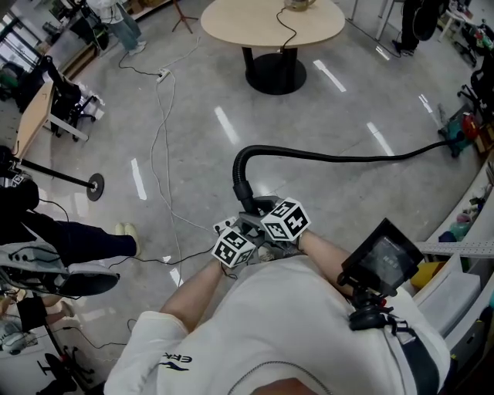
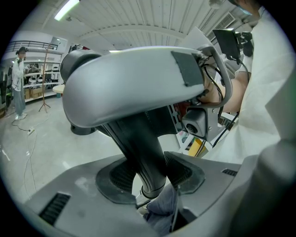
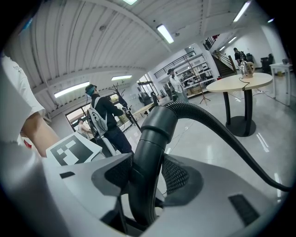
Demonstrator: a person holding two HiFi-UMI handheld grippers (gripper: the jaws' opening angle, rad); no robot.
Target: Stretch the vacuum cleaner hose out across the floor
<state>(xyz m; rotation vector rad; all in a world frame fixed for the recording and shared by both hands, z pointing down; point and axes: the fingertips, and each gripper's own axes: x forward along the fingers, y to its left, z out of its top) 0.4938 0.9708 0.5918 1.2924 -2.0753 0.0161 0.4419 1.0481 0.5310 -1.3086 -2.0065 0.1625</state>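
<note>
The black vacuum hose point(image 1: 332, 157) rises from my two grippers, bends over at the top point(image 1: 245, 158) and runs right across the floor to the vacuum cleaner point(image 1: 461, 131). Both grippers are held close together in front of me. The left gripper point(image 1: 241, 231) is shut on the hose's dark rigid end tube point(image 2: 147, 159), its black pads point(image 2: 115, 178) on either side. Just beside it, the right gripper point(image 1: 270, 217) is shut on the hose cuff point(image 3: 155, 134), with the ribbed pads point(image 3: 175, 175) against it. The ribbed hose point(image 3: 222, 134) arcs away to the right.
A round table point(image 1: 272, 21) on a black pedestal stands ahead. Thin cables point(image 1: 160, 139) trail over the floor at left, near a stand base point(image 1: 95, 186). A person's legs point(image 1: 73, 239) are at the left edge. A small monitor point(image 1: 381, 258) hangs at my right side.
</note>
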